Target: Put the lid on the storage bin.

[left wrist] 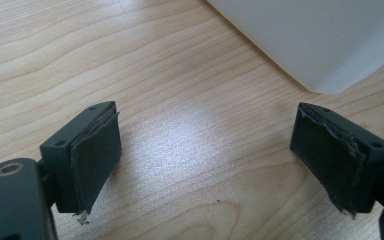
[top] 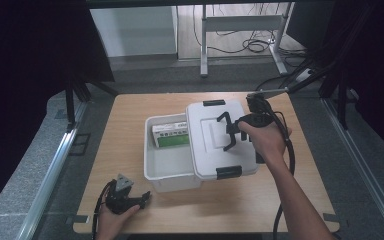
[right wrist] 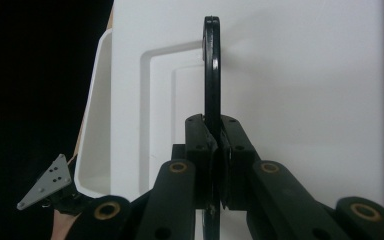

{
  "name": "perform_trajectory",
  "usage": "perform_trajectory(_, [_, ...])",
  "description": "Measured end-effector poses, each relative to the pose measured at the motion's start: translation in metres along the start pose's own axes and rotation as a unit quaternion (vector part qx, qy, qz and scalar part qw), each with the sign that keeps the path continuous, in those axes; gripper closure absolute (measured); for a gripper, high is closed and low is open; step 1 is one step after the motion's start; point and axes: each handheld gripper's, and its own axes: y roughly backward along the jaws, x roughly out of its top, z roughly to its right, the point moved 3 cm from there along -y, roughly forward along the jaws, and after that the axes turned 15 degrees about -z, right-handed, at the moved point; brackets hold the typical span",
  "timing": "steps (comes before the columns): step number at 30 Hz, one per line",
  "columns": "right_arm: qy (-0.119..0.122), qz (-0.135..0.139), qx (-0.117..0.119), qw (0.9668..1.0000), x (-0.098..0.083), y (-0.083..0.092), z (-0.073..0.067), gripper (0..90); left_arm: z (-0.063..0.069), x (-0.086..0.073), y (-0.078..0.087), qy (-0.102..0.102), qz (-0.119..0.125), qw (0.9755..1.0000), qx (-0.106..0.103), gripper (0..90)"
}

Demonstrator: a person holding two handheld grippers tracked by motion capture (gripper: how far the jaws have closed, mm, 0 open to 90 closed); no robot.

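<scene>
Right gripper (right wrist: 215, 150), jaws pinching the black handle (right wrist: 211, 70) of the white plastic lid (top: 220, 137) lying askew over the white storage box (top: 167, 167); left gripper (left wrist: 205, 160), jaws spread, above the wooden tabletop (left wrist: 180, 140).

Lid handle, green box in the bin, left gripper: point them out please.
lid handle (right wrist: 211, 70), right gripper view, its black upright bar.
green box (top: 171, 135), high view, its top face.
left gripper (left wrist: 205, 160), left gripper view, between its open pads.

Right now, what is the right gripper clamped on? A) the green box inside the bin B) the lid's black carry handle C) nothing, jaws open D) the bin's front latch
B. In the right gripper view the right gripper has its jaws shut on the thin black handle standing up from the white lid, which sits offset over the bin.
</scene>
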Motion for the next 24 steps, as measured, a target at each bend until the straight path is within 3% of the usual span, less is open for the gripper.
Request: perform_trajectory(24, [0.017,-0.025,0.022,0.9993,0.013,-0.034,-0.049,84.6,0.000,0.000,0.000,0.001,0.001,1.0000,0.000,12.6])
